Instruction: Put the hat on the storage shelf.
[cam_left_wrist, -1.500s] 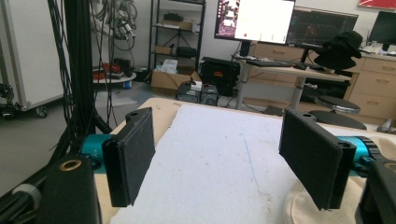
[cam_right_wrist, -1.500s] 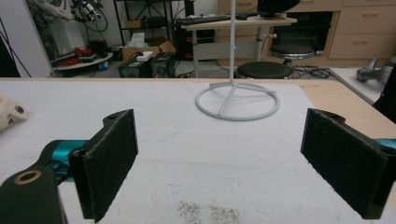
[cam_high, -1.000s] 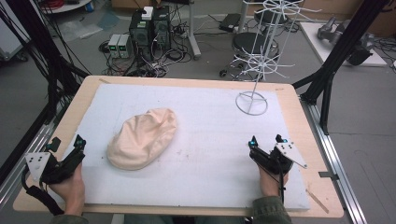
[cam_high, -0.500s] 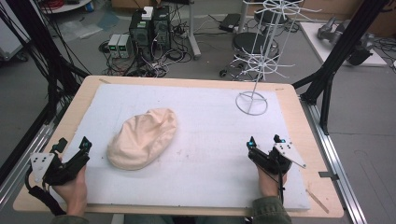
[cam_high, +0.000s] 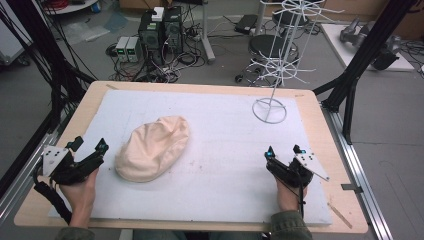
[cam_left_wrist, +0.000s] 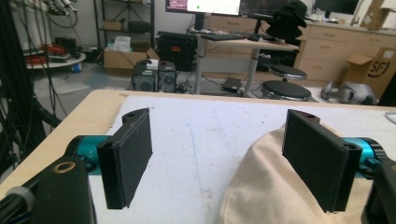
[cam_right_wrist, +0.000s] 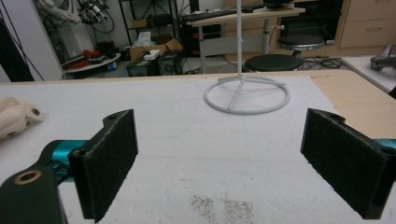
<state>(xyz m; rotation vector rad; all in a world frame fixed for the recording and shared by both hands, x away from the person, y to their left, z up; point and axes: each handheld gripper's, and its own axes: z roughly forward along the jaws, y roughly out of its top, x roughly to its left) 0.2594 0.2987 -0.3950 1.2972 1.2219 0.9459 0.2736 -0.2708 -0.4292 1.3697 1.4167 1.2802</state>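
A cream cloth bundle (cam_high: 152, 147) lies on the white mat (cam_high: 225, 135), left of the middle. My left gripper (cam_high: 90, 145) is held open just left of it, near the mat's left edge. In the left gripper view its jaws stand wide apart (cam_left_wrist: 222, 158) and the cloth (cam_left_wrist: 266, 186) sits at the right jaw, partly behind it. My right gripper (cam_high: 283, 151) is open at the front right, low over bare mat. In the right gripper view (cam_right_wrist: 224, 158) nothing lies between its jaws, and the cloth (cam_right_wrist: 16, 116) shows at the far left.
A white wire rack (cam_high: 272, 75) stands at the back right on a ring base (cam_right_wrist: 247, 95), straight ahead of the right gripper. The wooden table (cam_high: 320, 125) borders the mat. Black frame posts (cam_high: 360, 65), computers and cables stand beyond the table.
My left gripper has moved a little to the right, closer to the cloth. The right gripper has hardly moved.
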